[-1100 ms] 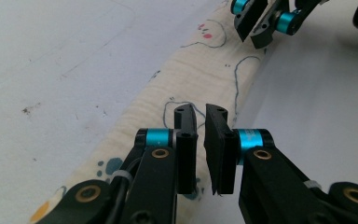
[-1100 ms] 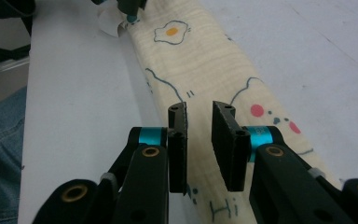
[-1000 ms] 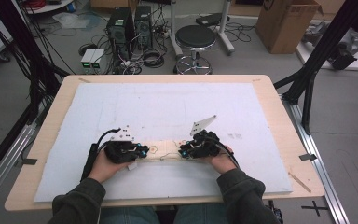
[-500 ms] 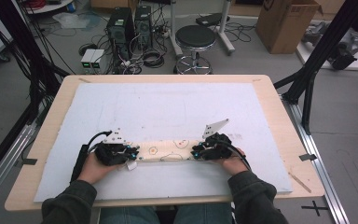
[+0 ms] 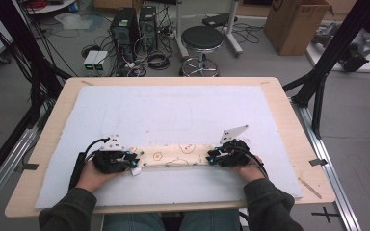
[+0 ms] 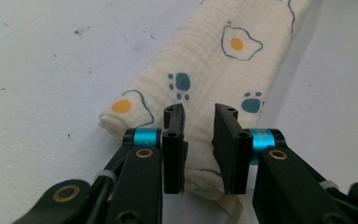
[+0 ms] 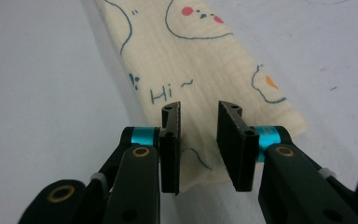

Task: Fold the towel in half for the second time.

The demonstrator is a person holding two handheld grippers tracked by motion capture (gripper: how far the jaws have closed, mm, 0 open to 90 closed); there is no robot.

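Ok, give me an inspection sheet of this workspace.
Surface: wooden table covered by a white mat with faint marks.
Job's things: folded cloth, cream with egg and paw prints, lying flat as a long strip across the mat.
Clutter: nothing seen on the mat.
Grippers: left gripper at the cloth's left end, right gripper at its right end; both jaws have just been opening, a gap between them, cloth lying under them.
Cables: a black cable loops from the left gripper.
Surroundings: stool, cardboard box, computer towers, floor cables.
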